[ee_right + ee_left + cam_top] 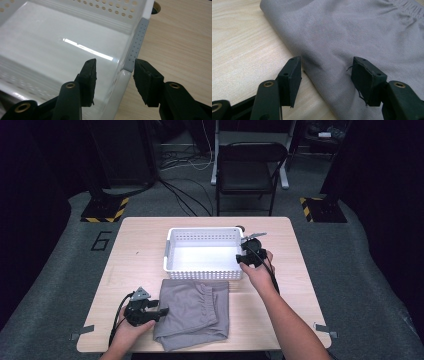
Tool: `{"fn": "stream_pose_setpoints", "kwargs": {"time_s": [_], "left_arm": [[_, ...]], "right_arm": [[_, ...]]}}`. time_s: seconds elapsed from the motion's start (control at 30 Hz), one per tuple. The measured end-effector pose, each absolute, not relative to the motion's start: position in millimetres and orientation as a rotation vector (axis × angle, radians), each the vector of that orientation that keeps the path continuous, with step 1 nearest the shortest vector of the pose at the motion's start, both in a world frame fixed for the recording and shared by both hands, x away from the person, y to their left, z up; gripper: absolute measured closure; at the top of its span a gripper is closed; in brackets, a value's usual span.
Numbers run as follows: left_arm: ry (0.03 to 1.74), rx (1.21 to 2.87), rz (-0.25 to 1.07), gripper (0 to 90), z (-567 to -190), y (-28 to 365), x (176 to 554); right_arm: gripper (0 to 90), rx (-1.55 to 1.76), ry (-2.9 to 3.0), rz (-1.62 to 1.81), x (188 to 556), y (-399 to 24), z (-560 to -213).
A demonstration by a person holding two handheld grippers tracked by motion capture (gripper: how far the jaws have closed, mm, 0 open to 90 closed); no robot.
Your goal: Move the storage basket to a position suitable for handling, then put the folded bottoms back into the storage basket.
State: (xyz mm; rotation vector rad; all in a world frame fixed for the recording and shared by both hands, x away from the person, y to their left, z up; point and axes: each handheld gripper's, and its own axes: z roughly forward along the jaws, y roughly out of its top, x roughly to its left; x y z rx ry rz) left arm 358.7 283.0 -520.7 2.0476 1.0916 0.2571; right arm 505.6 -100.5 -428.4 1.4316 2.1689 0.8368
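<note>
Lying flat on the near half of the wooden table [135, 250], a folded grey garment [195, 312] has its long axis running from the person's edge toward the far side, its gathered elastic band at the far right corner, close to the basket. It looks like shorts or trousers, though the folding makes that hard to confirm. Just beyond it sits a white perforated basket [172, 251], its long side running across the table and its interior bare.

At the garment's left edge, the left gripper [161, 311] points rightward with its jaws spread apart; in the left gripper view the left gripper [326, 75] straddles the folded edge, one jaw over bare wood, the other over the cloth, neither closed on it.

The right gripper [245, 255] is at the basket's right wall. In the right gripper view the right gripper [115, 71] has its jaws parted on either side of that wall, one inside the basket [62, 47], one outside over the table.

Beyond the table stands a dark folding chair [250, 170], with cables on the floor.
</note>
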Motion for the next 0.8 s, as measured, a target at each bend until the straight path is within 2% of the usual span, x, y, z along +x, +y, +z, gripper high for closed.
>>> {"fn": "stream_pose_setpoints", "kwargs": {"time_s": [0.27,0.37,0.8], "left_arm": [[1.094,2.046,0.261,40.7,-521,283,359],[1.096,2.043,0.261,40.1,-521,283,359],[1.099,2.040,0.267,39.3,-521,283,359]], "right_arm": [[49.5,1.354,2.168,0.926,481,-99,-413],[45.2,1.334,2.167,0.968,472,-100,-408],[41.8,1.271,2.231,1.125,425,-99,-421]]}}
